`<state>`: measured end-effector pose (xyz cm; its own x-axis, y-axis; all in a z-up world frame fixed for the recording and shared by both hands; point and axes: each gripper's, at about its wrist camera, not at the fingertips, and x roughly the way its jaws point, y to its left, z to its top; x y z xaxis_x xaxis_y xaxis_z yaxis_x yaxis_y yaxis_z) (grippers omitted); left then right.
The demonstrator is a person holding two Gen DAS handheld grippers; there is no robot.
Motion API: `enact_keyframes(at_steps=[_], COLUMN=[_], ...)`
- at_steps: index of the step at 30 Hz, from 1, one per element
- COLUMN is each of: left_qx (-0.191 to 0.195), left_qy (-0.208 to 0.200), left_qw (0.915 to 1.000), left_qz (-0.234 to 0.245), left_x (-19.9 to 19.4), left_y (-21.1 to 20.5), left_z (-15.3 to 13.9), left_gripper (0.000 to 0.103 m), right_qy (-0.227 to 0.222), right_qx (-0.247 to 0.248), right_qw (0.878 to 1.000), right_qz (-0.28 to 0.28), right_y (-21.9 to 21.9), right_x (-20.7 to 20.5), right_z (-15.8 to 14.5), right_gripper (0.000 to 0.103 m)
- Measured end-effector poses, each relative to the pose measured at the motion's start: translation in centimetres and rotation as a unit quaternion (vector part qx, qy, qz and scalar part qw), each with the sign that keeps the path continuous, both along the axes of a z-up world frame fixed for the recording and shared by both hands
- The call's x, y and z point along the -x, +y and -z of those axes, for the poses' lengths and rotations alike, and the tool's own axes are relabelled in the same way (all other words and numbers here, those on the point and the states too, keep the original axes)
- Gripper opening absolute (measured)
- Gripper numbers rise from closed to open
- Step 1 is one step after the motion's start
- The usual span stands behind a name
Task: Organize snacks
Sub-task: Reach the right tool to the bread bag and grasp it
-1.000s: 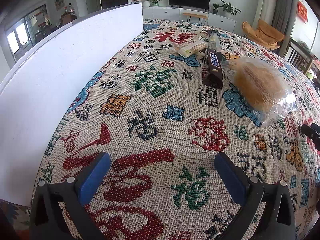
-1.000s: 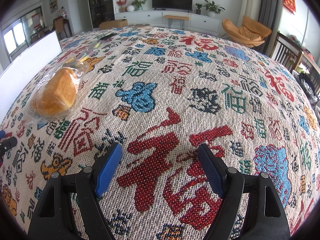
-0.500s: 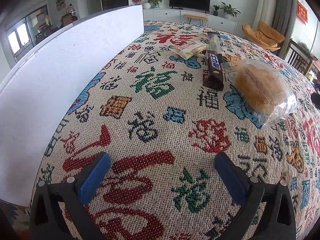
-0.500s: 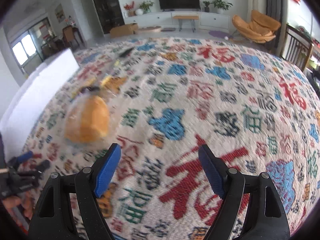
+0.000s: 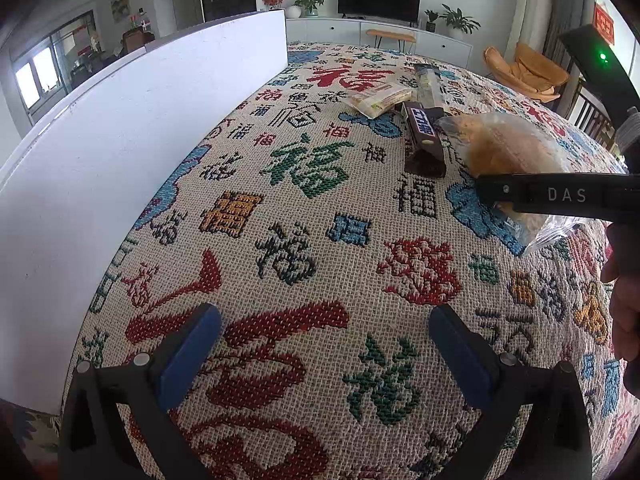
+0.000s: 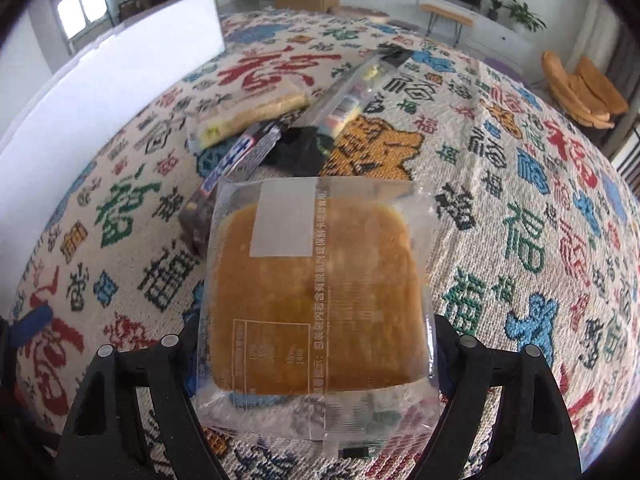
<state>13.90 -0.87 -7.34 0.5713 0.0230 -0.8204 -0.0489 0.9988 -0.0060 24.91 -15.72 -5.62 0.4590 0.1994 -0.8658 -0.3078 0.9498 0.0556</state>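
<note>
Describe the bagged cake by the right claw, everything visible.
The bagged cake is a square, golden-brown sponge sealed in a clear plastic wrapper with a white label patch and printed Chinese text. It lies flat on the patterned tablecloth, between the fingers of the right claw, whose pads are hidden behind the wrapper's edges. Its far left corner overlaps the Snickers bar. Whether the claw is squeezing it can't be told.

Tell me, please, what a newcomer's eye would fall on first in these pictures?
First, the square golden cake in a clear plastic wrapper, filling the middle of the right wrist view between the fingers of the right gripper. Next, the woven tablecloth with bold red, green and blue characters under everything. Then the tall white board along the table's left edge, and the open, empty left gripper.
</note>
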Motion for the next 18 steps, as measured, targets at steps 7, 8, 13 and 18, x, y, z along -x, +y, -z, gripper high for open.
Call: enact_keyframes(at_steps=[7,8,13,18], left_qx=[0.000,0.000,-0.001,-0.001], left_qy=[0.000,0.000,0.000,0.000], left_qw=[1.0000,1.0000,1.0000,1.0000], left_qz=[0.000,0.000,0.000,0.000], left_x=[0.0,0.0,0.0,0.0], left_y=[0.0,0.0,0.0,-0.1], left_z=[0.0,0.0,0.0,0.0], left_gripper=[0.103,0.103,0.103,0.103], right_qy=[-0.066,-0.076,-0.087,-0.051], right_qx=[0.007,0.013,0.029,-0.003], right_qw=[0.998,0.997,0.994,0.992], right_qz=[0.016,0.020,0.065,0.111], right_y=[-4.1,-4.9,-10.0,-13.8], right_x=[3.5,3.8,5.2,5.3], right_z=[-3.5,-4.1,-3.5,0.1], right_gripper=[0.074,0.074,0.074,0.075])
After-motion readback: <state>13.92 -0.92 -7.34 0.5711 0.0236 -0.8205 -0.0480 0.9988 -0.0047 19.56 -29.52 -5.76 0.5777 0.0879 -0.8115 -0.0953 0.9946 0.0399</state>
